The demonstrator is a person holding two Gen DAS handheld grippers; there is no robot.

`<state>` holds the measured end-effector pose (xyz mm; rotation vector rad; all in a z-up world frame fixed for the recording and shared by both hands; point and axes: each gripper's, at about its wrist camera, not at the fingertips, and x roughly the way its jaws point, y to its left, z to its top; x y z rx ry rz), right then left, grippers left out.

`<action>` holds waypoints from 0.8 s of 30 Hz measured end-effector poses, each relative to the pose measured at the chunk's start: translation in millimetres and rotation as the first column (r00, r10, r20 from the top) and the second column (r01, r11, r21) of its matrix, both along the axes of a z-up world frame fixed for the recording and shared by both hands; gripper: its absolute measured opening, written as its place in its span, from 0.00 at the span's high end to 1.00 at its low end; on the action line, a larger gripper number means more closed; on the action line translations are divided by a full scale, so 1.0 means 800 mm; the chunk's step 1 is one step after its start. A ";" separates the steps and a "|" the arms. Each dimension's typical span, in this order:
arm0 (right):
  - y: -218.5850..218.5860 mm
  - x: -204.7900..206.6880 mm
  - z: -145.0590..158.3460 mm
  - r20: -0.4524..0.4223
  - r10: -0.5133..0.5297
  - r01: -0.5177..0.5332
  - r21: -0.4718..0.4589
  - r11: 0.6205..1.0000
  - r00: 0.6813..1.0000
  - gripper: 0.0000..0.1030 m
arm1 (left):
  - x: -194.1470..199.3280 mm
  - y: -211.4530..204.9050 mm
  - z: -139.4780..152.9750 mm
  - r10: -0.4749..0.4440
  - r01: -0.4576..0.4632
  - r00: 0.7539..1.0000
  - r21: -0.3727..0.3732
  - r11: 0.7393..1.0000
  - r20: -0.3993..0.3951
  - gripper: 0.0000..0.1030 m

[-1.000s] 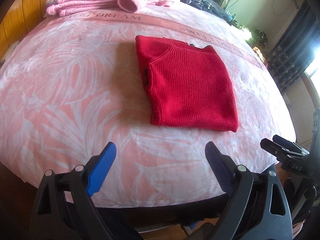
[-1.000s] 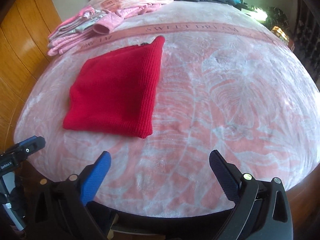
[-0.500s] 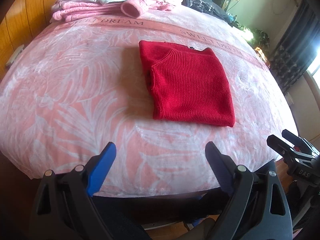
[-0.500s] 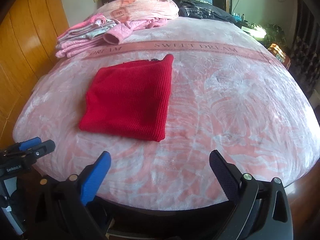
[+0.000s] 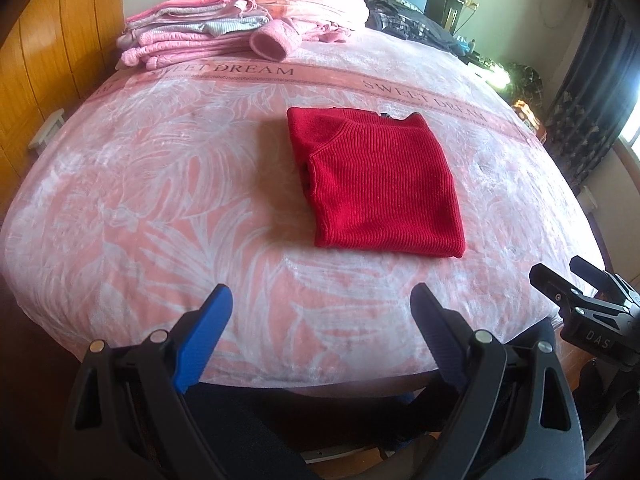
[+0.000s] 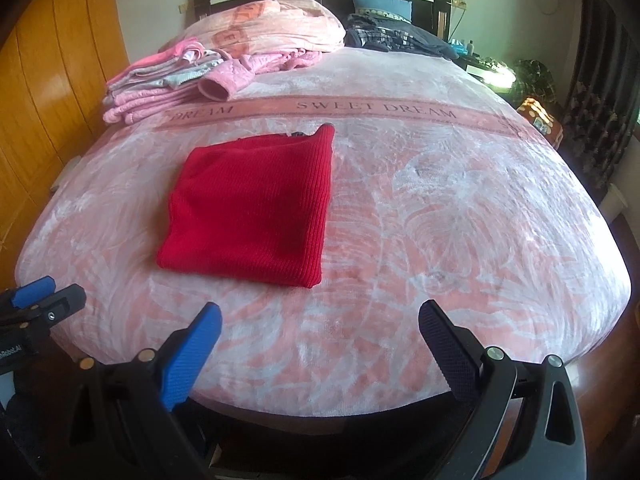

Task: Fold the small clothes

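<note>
1. Red ribbed knit: your sweater [image 5: 380, 184] lies folded into a neat rectangle on the bed [image 5: 160, 200], about midway between the side edges and nearer the foot edge than the headboard.
2. Its long axis runs from the foot edge toward the headboard; the neckline end points at the "SWEET DREAM" band, the folded hem at you.
3. Your left gripper [image 5: 320, 312] hangs off the foot edge, spread wide, holding nothing.
4. Your right gripper [image 6: 320, 332] sits likewise beyond the foot edge, fingers far apart and empty.
5. A pile of pink clothes [image 6: 168, 80] rests at the bed's far left corner, well apart from the sweater.
</note>
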<state>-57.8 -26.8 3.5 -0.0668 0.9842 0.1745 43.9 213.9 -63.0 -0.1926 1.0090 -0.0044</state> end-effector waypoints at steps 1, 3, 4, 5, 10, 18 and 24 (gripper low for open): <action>0.002 -0.001 0.000 -0.002 0.006 -0.006 0.004 1.000 1.000 0.04 | -0.001 0.001 0.001 0.001 -0.001 1.000 0.000 1.000 -0.001 0.13; 0.005 -0.002 0.001 -0.006 0.015 -0.015 0.015 1.000 1.000 0.04 | -0.003 0.003 0.001 0.005 -0.005 1.000 -0.007 1.000 -0.006 0.13; 0.007 -0.003 0.001 -0.008 0.018 -0.018 0.018 1.000 1.000 0.04 | -0.003 0.004 0.000 0.005 -0.005 1.000 -0.010 1.000 -0.009 0.13; 0.008 -0.003 0.001 -0.008 0.019 -0.019 0.018 1.000 1.000 0.04 | -0.004 0.004 -0.001 0.006 -0.006 1.000 -0.013 1.000 -0.012 0.13; 0.010 -0.002 -0.002 -0.020 0.013 -0.013 0.031 0.999 1.000 0.04 | -0.005 0.006 -0.005 0.009 -0.010 1.000 -0.013 1.000 -0.024 0.13; 0.014 0.001 -0.010 -0.031 0.001 -0.001 0.000 1.000 1.000 0.04 | -0.004 0.010 -0.012 0.017 -0.018 0.999 -0.017 1.000 -0.041 0.13; 0.010 0.003 -0.010 -0.001 -0.027 0.027 -0.018 0.999 1.000 0.04 | -0.003 0.008 -0.007 0.010 -0.010 0.999 -0.013 1.000 -0.034 0.13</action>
